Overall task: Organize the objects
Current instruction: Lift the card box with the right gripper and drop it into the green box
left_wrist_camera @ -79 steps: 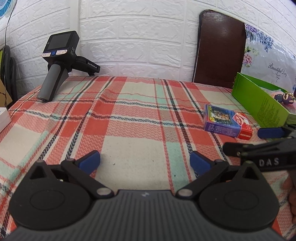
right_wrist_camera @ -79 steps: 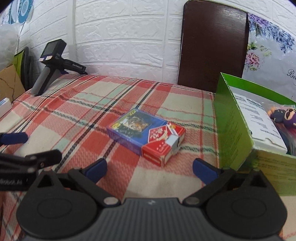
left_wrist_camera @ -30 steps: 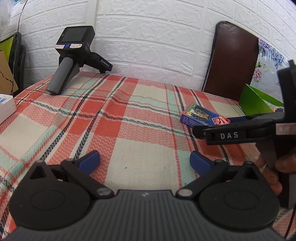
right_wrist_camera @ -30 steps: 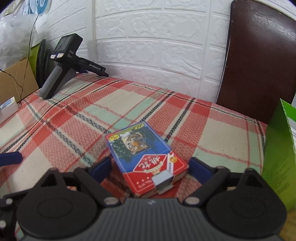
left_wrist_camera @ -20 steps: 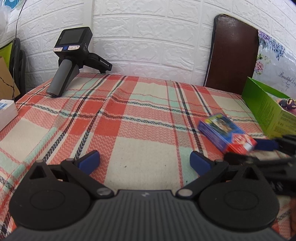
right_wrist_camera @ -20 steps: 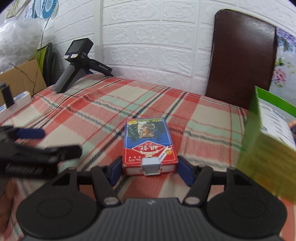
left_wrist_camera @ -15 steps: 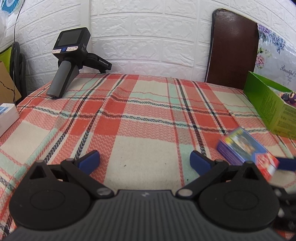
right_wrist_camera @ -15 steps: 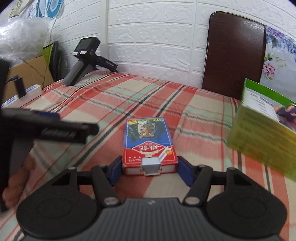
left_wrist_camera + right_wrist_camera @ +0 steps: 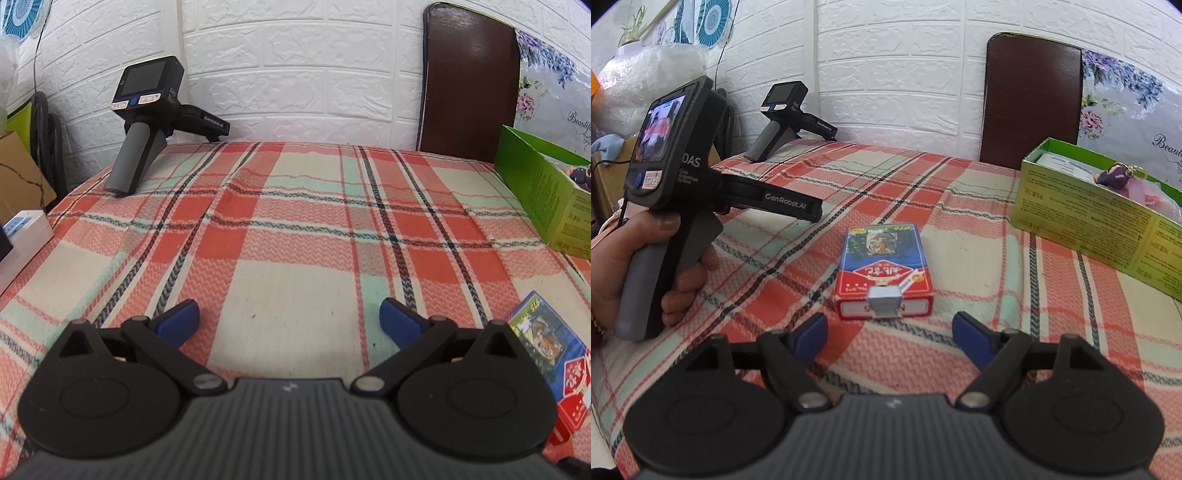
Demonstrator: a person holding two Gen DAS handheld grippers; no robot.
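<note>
On the checked cloth (image 9: 979, 236) a green box (image 9: 1108, 218) sits at the right, the card pack (image 9: 882, 273) lies flat just in front of the right gripper (image 9: 890, 338), whose fingers are spread wide with nothing in them, like the left gripper (image 9: 288, 321).

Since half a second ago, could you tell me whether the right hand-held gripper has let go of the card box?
Yes. The right hand-held gripper has opened and backed off the card box, which lies on the plaid cloth.
</note>
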